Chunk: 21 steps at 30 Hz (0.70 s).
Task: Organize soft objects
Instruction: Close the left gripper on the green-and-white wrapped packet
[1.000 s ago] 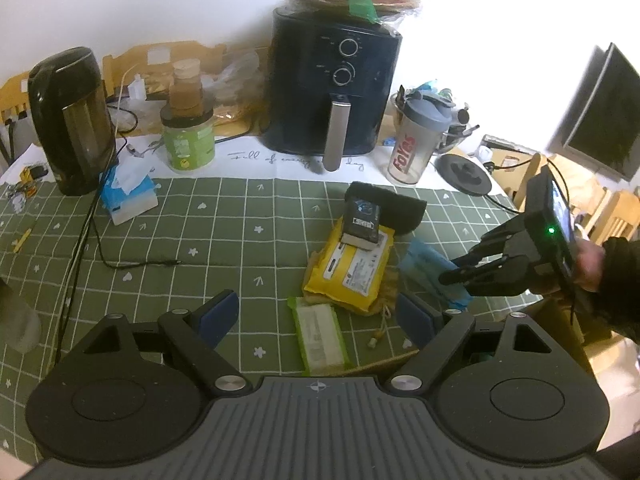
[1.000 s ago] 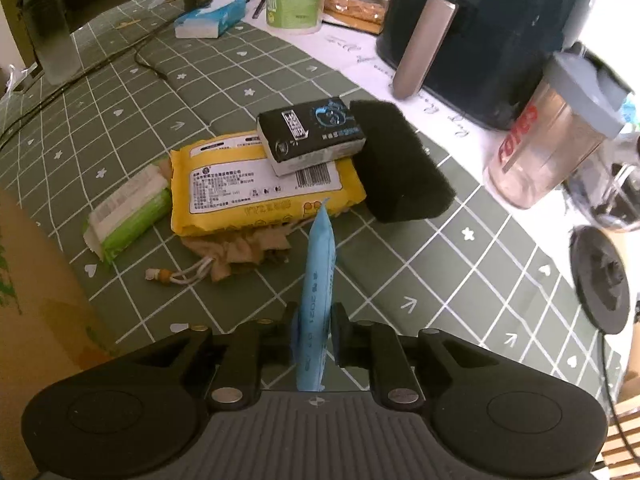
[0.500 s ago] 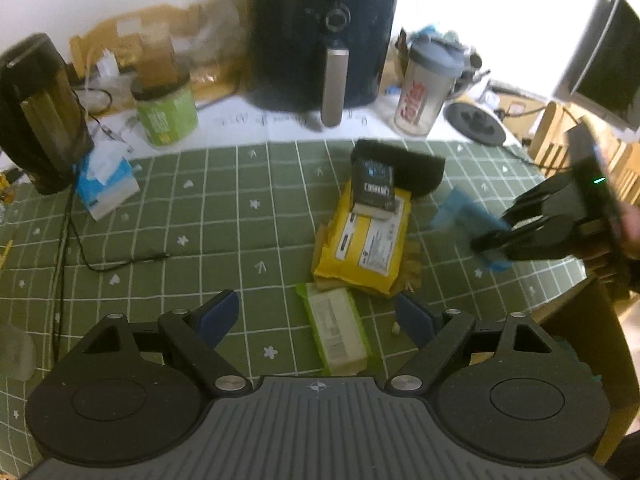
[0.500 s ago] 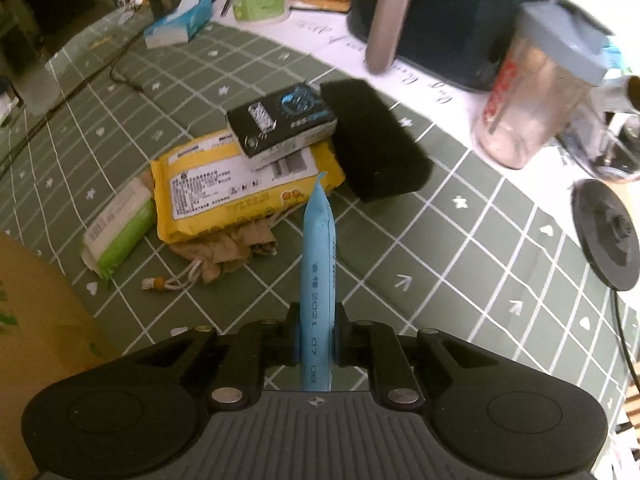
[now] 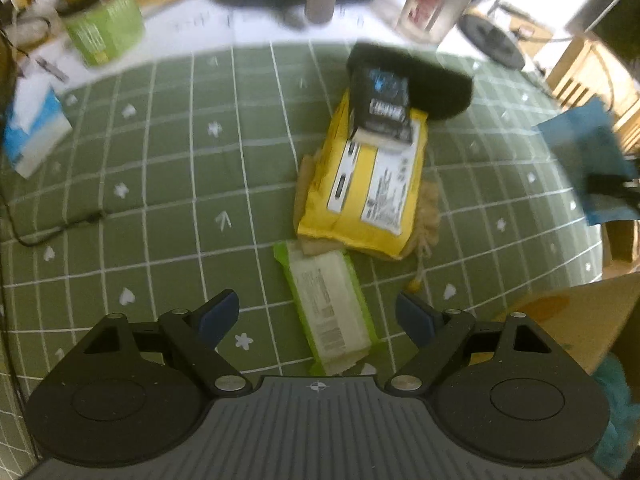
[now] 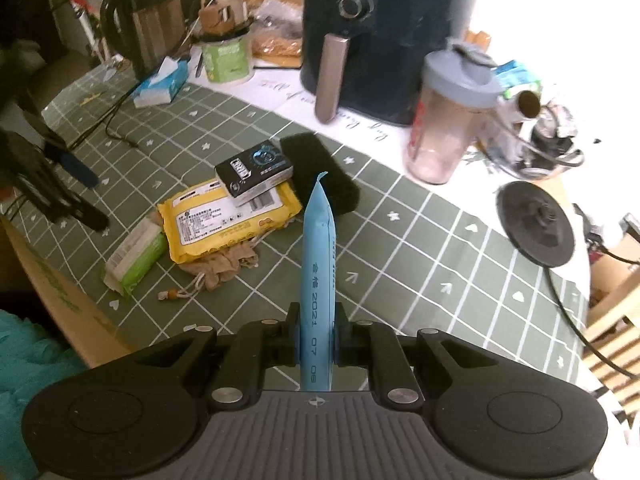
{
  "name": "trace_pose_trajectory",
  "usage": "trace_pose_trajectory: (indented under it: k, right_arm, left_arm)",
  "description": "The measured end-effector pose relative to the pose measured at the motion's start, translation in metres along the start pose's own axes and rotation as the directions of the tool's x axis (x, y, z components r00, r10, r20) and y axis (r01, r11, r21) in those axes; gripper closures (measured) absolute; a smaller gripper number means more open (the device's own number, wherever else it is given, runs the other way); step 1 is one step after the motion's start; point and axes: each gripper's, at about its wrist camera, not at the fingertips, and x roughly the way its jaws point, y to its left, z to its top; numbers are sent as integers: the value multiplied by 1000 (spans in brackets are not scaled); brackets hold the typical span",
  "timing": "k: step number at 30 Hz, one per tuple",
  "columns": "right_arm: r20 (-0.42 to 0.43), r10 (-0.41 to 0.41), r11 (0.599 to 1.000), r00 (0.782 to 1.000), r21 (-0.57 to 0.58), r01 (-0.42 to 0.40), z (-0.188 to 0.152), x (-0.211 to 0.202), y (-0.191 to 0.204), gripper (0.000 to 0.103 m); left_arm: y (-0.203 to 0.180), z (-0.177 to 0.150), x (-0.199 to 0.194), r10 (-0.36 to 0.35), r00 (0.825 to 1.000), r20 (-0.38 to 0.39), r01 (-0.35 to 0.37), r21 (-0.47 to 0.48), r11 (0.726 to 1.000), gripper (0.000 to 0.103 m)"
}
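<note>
My right gripper [image 6: 315, 330] is shut on a blue soft pack [image 6: 317, 264], held edge-on above the green checked cloth; the pack shows blurred in the left wrist view [image 5: 588, 160]. My left gripper [image 5: 318, 314] is open and empty, just above a green-and-white wipes pack [image 5: 328, 308]. A yellow wipes pack [image 5: 368, 188] lies beyond it on a beige drawstring pouch [image 6: 224, 266]. A black box [image 5: 380, 100] rests on the yellow pack's far end. A black sponge [image 6: 324, 180] lies beside it.
A cardboard box [image 5: 560, 328] with teal fabric [image 6: 28, 380] stands at the table's near edge. An air fryer [image 6: 380, 28], shaker bottle [image 6: 448, 120], green tub [image 6: 226, 58], kettle [image 6: 144, 20], tissue box [image 6: 160, 84] and a black cable [image 5: 60, 228] fill the back and left.
My right gripper has lifted the blue pack higher and drawn back from the pile. My left gripper has dropped forward and down toward the green-and-white wipes pack.
</note>
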Motion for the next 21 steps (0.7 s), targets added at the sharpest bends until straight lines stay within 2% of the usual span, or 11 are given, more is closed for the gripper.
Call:
trace_pose_trajectory:
  k: [7, 17, 21]
  right_arm:
    - [37, -33, 997, 999, 66, 30, -17, -30, 0, 86]
    - [48, -58, 984, 997, 171, 49, -45, -49, -2, 86]
    - [52, -63, 981, 997, 190, 52, -51, -53, -1, 86]
  left_arm:
    - [2, 12, 37, 7, 996, -88, -7, -7, 1000, 18]
    - [-6, 27, 65, 9, 986, -165, 1, 61, 998, 19]
    - [-14, 24, 75, 38, 982, -187, -19, 103, 994, 27]
